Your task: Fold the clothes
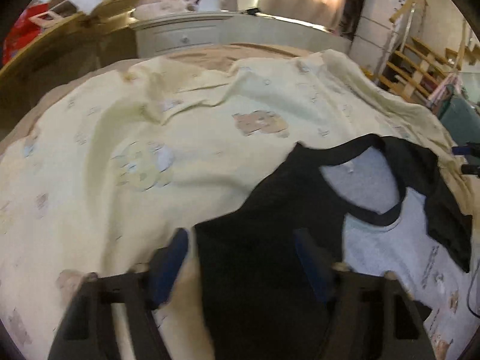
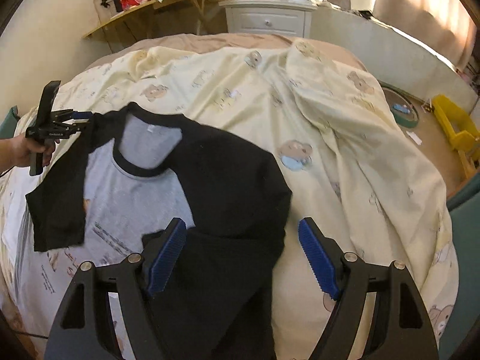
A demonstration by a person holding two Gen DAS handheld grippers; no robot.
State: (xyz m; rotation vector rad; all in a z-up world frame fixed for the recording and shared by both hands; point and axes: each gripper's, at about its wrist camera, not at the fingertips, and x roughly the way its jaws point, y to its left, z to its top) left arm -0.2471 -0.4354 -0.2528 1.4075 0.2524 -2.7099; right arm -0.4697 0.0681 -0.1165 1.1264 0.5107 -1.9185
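- Raglan shirt (image 2: 129, 192), grey body with black sleeves, lies on the bear-print sheet (image 2: 345, 138) covering the bed
- Right gripper (image 2: 241, 258) is spread wide, astride the black sleeve (image 2: 234, 186)
- Left gripper (image 1: 240, 258) is also spread wide over black cloth
- Only the right wrist view shows the left gripper at the shirt's far shoulder, a hand (image 2: 21, 150) holding its handle

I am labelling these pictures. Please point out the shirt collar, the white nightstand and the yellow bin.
Shirt collar (image 2: 141, 171): right wrist view, front band.
White nightstand (image 2: 267, 19): right wrist view, drawer front.
Yellow bin (image 2: 453, 120): right wrist view, side wall.
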